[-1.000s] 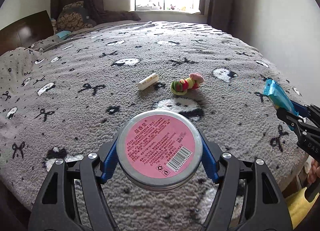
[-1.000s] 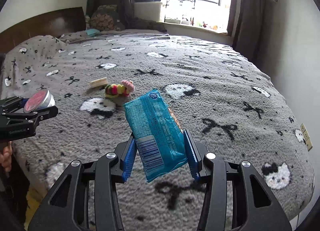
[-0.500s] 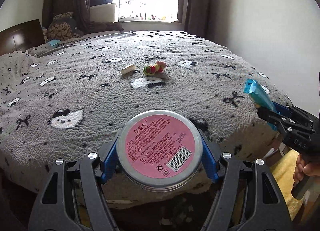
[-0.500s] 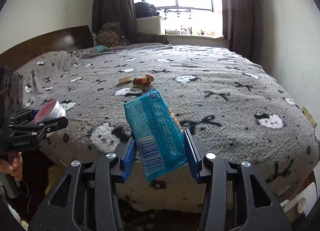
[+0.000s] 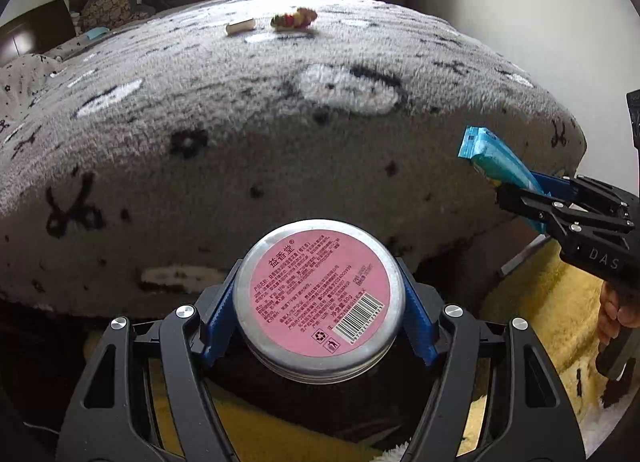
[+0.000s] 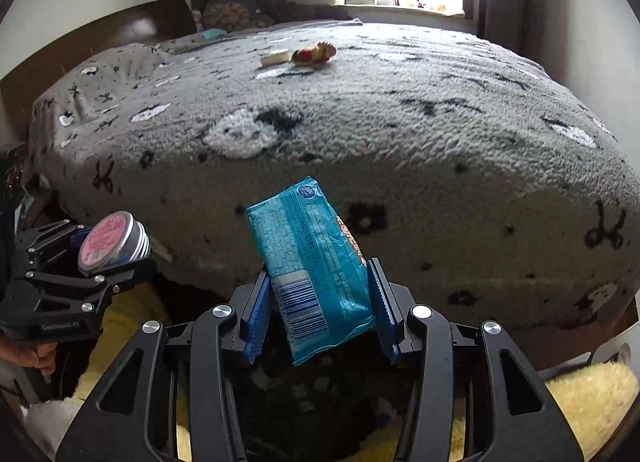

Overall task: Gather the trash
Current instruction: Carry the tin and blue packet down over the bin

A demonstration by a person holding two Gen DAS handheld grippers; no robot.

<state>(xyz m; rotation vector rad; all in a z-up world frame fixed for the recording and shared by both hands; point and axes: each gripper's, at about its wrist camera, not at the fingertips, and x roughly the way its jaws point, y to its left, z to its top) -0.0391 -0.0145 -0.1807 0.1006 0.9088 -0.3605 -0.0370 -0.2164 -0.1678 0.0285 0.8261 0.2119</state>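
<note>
My left gripper (image 5: 318, 314) is shut on a round metal tin with a pink label (image 5: 320, 298), held off the foot of the bed; the tin (image 6: 114, 242) and that gripper (image 6: 100, 262) also show at the left of the right wrist view. My right gripper (image 6: 320, 302) is shut on a blue snack wrapper (image 6: 316, 262), also held below the bed's edge; the wrapper (image 5: 496, 162) and that gripper (image 5: 536, 194) show at the right of the left wrist view. A cream tube (image 5: 240, 26) and a colourful plush toy (image 5: 294, 20) lie far back on the bed.
The bed with the grey patterned blanket (image 6: 400, 122) fills the view ahead. A yellow fluffy rug (image 5: 548, 302) lies on the floor below. A dark opening (image 6: 320, 394) sits under the right gripper. Pillows (image 6: 232, 10), a headboard and a window stand at the back.
Both grippers have pulled back from over the bed and dropped below its foot edge, each keeping its hold. The floor and the yellow rug have come into view.
</note>
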